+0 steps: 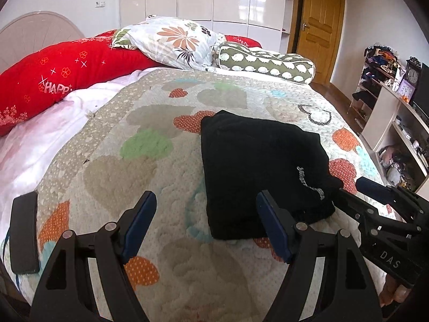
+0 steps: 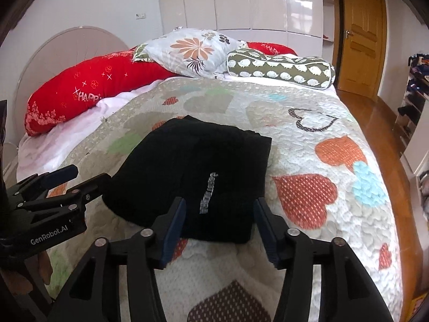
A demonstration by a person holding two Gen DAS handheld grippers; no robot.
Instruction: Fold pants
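The black pants (image 1: 257, 166) lie folded into a compact rectangle on the heart-patterned quilt (image 1: 150, 177), with white lettering facing up; they also show in the right wrist view (image 2: 198, 177). My left gripper (image 1: 206, 209) is open and empty, just short of the bundle's near left corner. My right gripper (image 2: 218, 212) is open and empty, its jaws on either side of the bundle's near edge. The right gripper also shows in the left wrist view (image 1: 348, 190), and the left gripper shows in the right wrist view (image 2: 83, 175), beside the bundle's left edge.
Red pillows (image 1: 61, 80), a floral pillow (image 1: 177, 40) and a green bolster (image 1: 265, 63) lie at the head of the bed. A black phone-like object (image 1: 24, 233) lies at the quilt's left edge. Shelves (image 1: 396, 112) and a wooden door (image 1: 319, 24) are to the right.
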